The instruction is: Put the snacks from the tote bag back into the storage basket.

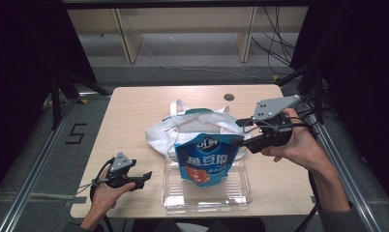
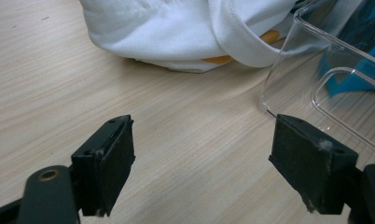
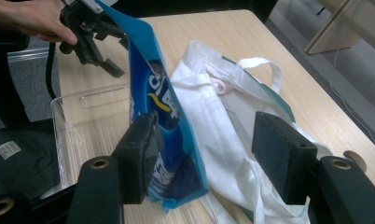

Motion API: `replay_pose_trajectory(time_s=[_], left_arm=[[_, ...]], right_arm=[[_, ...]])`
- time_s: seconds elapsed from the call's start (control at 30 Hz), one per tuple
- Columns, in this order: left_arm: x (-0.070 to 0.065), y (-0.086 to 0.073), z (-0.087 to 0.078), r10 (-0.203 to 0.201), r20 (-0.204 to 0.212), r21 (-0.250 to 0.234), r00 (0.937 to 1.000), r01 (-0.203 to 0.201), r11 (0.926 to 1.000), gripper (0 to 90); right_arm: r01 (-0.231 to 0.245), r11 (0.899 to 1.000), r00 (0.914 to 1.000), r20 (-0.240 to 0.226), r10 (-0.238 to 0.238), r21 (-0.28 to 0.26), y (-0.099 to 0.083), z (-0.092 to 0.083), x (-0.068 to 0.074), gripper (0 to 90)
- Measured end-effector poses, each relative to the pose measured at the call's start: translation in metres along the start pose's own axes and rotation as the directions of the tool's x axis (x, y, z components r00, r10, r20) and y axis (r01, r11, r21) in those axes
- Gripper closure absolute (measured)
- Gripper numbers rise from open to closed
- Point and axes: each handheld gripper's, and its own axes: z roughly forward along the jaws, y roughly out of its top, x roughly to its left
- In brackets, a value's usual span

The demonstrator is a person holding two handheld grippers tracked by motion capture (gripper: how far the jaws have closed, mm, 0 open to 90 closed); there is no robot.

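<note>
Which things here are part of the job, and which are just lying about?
In the job:
blue snack pouch
clear plastic bin
white tote bag
right gripper, open beside the pouch

Lying about:
left gripper, open, idle over the table

Blue snack pouch [image 1: 208, 159] w/ white lettering; white tote [image 1: 183, 128]; clear tray [image 1: 207, 191].

White bag [image 1: 183, 128] partly hidden behind blue pouch [image 1: 207, 159].
</note>
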Motion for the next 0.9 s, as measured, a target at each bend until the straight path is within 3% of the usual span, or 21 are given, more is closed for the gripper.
replay_pose_trajectory(time_s=[0.03, 0.27, 0.5, 0.57, 0.63, 0.67, 0.8, 0.83, 0.9], left_arm=[[0.0, 0.0, 0.0, 0.001, 0.001, 0.002, 1.0, -0.001, 1.0, 20.8], [0.0, 0.0, 0.0, 0.008, -0.002, 0.009, 1.0, -0.008, 0.9999, 20.8], [0.0, 0.0, -0.001, 0.005, -0.005, 0.01, 1.0, -0.005, 0.9999, 20.7], [0.0, 0.0, 0.0, 0.007, 0.0, 0.001, 1.0, -0.007, 1.0, 20.8], [0.0, 0.0, 0.0, 0.009, 0.0, 0.003, 1.0, -0.009, 1.0, 20.8], [0.0, 0.0, -0.001, 0.014, 0.001, 0.006, 0.9999, -0.014, 0.9999, 20.8], [-0.001, 0.001, -0.001, 0.004, -0.001, -0.003, 1.0, -0.004, 1.0, 20.7], [0.001, 0.001, -0.003, 0.037, 0.001, 0.022, 0.9993, -0.037, 0.9991, 20.7], [0.001, 0.002, -0.002, 0.035, 0.003, 0.02, 0.9994, -0.036, 0.9992, 20.8]], right_arm=[[-0.017, 1.0, 0.9996, 0.022, 0.017, -0.01, -0.005, -0.003, 0.001, 41.0], [-0.053, 0.998, 0.9971, 0.053, 0.055, -0.046, -0.028, -0.008, 0.002, 38.8], [-0.098, 0.991, 0.9935, 0.049, 0.103, -0.089, -0.049, -0.008, 0.002, 38.6], [-0.122, 0.99, 0.991, 0.048, 0.125, -0.073, -0.053, -0.008, 0.002, 38.1], [-0.11, 0.991, 0.9923, 0.049, 0.114, -0.082, -0.056, -0.007, 0.0, 38.1], [-0.135, 0.988, 0.9889, 0.054, 0.139, -0.07, -0.058, -0.007, 0.001, 38.0], [-0.127, 0.989, 0.989, 0.067, 0.132, -0.076, -0.062, -0.006, -0.003, 37.3], [-0.15, 0.987, 0.9853, 0.073, 0.154, -0.064, -0.065, -0.009, -0.003, 36.8], [-0.136, 0.988, 0.987, 0.075, 0.142, -0.077, -0.067, -0.007, -0.004, 36.3]])
